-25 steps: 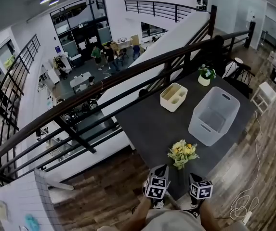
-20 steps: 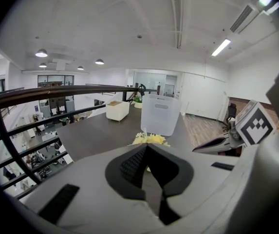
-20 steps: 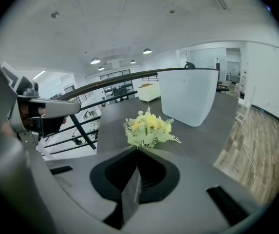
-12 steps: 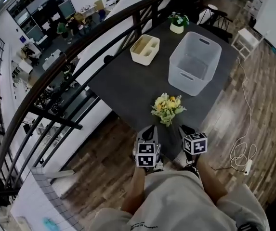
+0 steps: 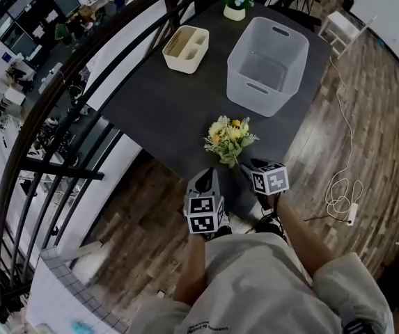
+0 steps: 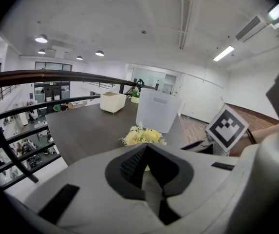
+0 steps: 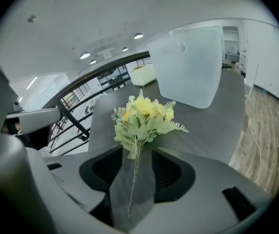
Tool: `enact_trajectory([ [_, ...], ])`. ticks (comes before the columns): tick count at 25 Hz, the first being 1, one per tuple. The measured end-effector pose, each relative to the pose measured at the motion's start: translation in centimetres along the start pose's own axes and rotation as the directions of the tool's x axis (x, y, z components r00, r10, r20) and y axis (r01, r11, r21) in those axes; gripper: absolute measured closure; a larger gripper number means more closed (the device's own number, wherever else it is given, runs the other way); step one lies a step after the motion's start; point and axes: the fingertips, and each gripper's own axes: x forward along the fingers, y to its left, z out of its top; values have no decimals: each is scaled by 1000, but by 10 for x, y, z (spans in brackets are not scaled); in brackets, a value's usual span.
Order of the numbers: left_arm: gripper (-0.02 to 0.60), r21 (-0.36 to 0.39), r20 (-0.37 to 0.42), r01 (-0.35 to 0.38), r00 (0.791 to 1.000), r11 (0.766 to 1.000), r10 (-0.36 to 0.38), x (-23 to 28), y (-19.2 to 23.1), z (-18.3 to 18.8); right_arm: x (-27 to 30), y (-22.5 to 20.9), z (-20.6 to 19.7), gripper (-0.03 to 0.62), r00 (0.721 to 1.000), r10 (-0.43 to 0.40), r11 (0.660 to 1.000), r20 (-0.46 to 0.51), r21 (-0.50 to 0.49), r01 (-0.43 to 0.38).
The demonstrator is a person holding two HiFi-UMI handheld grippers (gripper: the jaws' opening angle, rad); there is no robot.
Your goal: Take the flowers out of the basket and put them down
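The bunch of yellow and white flowers point(image 5: 229, 136) lies on the dark table point(image 5: 164, 110) near its front edge, outside the translucent white basket point(image 5: 262, 96). In the right gripper view the flowers point(image 7: 144, 113) point away and their thin stem runs back between the jaws of my right gripper point(image 7: 138, 150). Those jaws have just been opening, and the pads stand clear of the stem on both sides. My left gripper point(image 5: 209, 178) hovers just left of the stem end, with its tips point(image 6: 146, 147) together and nothing in them. Behind the flowers point(image 6: 143, 137) stands the basket point(image 6: 158, 110).
A cream divided caddy point(image 5: 185, 49) sits at the table's far left and a small potted plant point(image 5: 235, 3) at its far edge. A black railing point(image 5: 81, 82) borders the table's left side. On the wooden floor to the right lies a white cable point(image 5: 342, 193).
The head view has swung down, so the table now sits higher in the picture. Both grippers stay at the table's front edge by the flowers, and the right one has dropped lower.
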Motion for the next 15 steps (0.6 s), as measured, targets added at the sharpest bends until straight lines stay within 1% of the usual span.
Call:
enact_trajectory([
  [3, 558, -21, -15, -5, 1000, 1000, 5, 5, 8, -3, 28, -6, -9, 325, 995, 16, 1000, -94, 9, -16],
  [4, 558, -31, -21, -11, 1000, 999, 10, 6, 11, -6, 37, -9, -12, 315, 992, 24, 999, -122, 24, -21],
  [7, 558, -57, -38, -33, 999, 998, 30, 9, 20, -13, 55, -12, -14, 315, 984, 43, 997, -173, 71, -32],
  [11, 558, -62, -44, -29, 999, 998, 27, 12, 24, -14, 67, -12, -12, 316, 976, 85, 991, -199, 122, -61],
  [13, 558, -59, -44, -29, 999, 998, 26, 15, 25, -13, 73, -8, -12, 316, 970, 99, 990, -224, 118, -74],
  [15, 558, -58, -42, -34, 999, 998, 32, 16, 25, -11, 80, -6, -15, 334, 960, 90, 993, -265, 93, -68],
])
